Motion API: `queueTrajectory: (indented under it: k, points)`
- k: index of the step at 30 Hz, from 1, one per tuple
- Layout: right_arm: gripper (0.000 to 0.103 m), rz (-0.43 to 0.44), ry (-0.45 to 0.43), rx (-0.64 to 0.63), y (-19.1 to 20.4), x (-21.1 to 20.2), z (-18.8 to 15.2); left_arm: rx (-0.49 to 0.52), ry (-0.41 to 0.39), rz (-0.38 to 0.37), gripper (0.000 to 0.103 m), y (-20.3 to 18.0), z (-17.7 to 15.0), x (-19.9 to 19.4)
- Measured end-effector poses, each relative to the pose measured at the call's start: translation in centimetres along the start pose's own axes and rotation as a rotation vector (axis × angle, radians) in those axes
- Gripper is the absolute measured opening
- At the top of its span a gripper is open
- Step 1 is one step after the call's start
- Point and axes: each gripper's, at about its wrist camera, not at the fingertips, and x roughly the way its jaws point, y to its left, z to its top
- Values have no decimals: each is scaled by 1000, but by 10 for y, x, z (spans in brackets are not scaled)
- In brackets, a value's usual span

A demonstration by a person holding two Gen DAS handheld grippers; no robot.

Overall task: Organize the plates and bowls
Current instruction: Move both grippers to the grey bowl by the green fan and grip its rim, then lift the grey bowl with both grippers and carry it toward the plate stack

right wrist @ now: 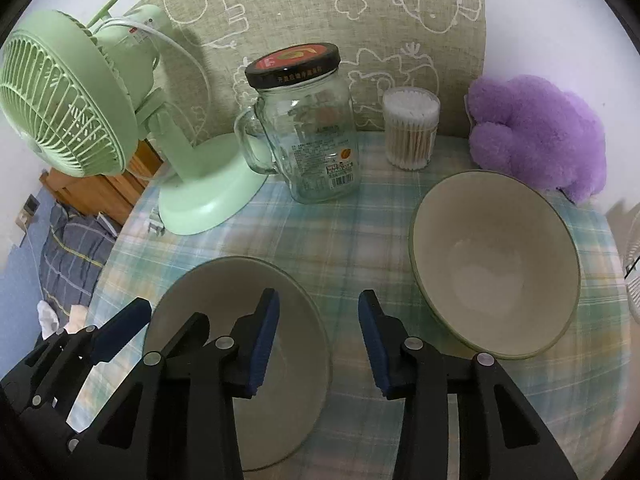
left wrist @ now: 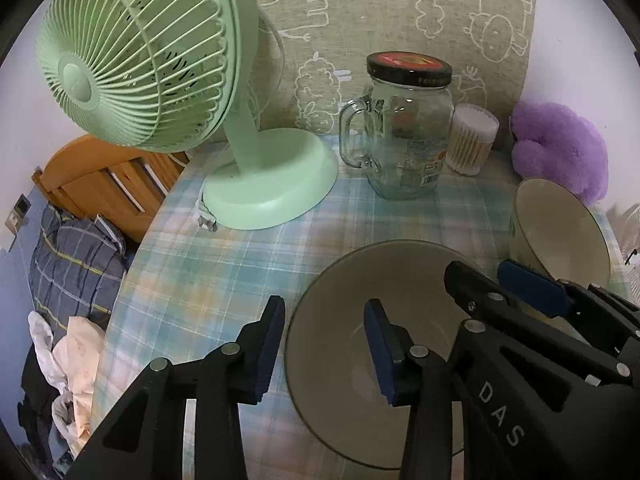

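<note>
Two cream bowls with green rims stand on the plaid tablecloth. The near bowl sits between both grippers. My left gripper straddles its left rim, one blue pad outside and one inside, with a wide gap and no pad pressing. My right gripper straddles the opposite rim the same way, open. Each gripper shows in the other's view: right gripper, left gripper. The second bowl stands apart to the right, untouched.
At the back stand a green fan, a handled glass jar with a black lid, a cotton-swab tub and a purple plush toy. The table edge drops at the left to bedding.
</note>
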Motion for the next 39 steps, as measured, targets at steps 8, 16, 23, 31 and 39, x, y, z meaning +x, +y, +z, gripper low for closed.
queueTrajectory:
  k: [8, 16, 23, 31, 39]
  points:
    - [26, -20, 43, -2, 2, 10, -7, -19, 47, 26, 29, 3, -6, 12]
    - [22, -50, 34, -33, 6, 13, -8, -17, 36, 17, 29, 5, -7, 15]
    - [22, -58, 40, -34, 6, 13, -10, -26, 52, 15, 28, 4, -7, 16]
    - [23, -76, 45, -28, 7, 3, -12, -34, 62, -15, 28, 5, -11, 5]
    - [23, -97, 7, -8, 13, -35, -19, -27, 25, -46, 28, 7, -16, -29]
